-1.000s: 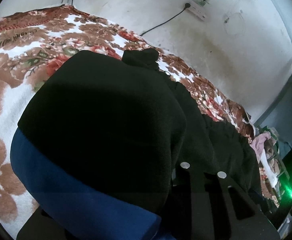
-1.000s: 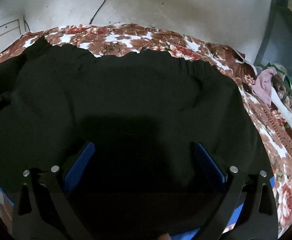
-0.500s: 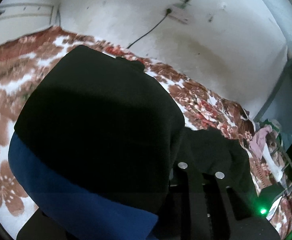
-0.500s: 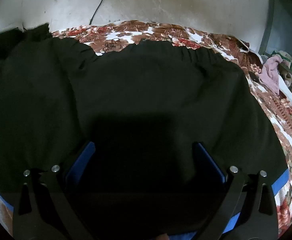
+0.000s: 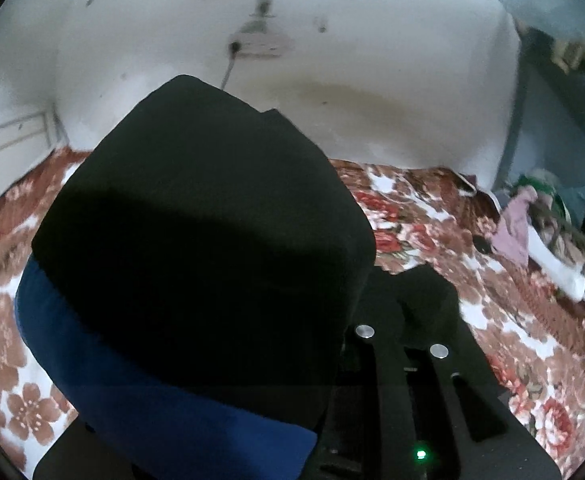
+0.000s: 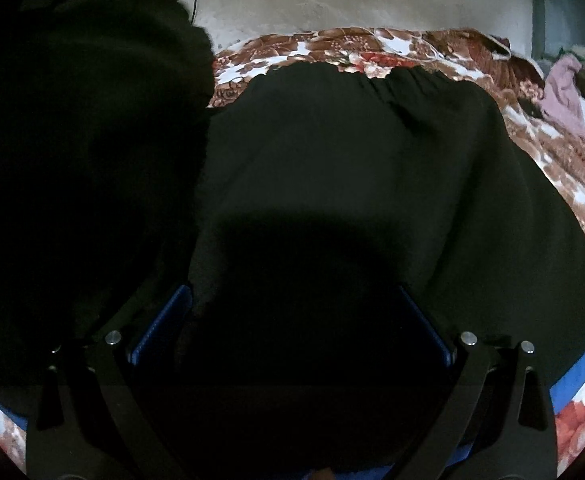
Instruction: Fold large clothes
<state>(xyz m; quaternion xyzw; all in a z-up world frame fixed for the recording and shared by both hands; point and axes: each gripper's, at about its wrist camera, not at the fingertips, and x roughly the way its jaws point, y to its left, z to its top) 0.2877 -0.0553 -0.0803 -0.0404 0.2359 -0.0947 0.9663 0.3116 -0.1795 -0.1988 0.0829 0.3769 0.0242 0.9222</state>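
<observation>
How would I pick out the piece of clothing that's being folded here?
Start at the bed with the brown and red flowered blanket along the pale wall. The black garment sprawls over most of it. Its blue edge band and sheer size separate it from the small pink cloth in the heap beside the bed.

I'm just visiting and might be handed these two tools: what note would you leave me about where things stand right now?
Left tool: shut on the black garment, a blue-edged part draped over it and raised above the bed.
Right tool: wide open, over the cloth lying flat, gripping nothing.
Garment: mostly spread on the floral blanket, its gathered edge toward the wall.
Done: one side picked up.
Left: probably carry it across, lay it down, smooth, fold again.
</observation>
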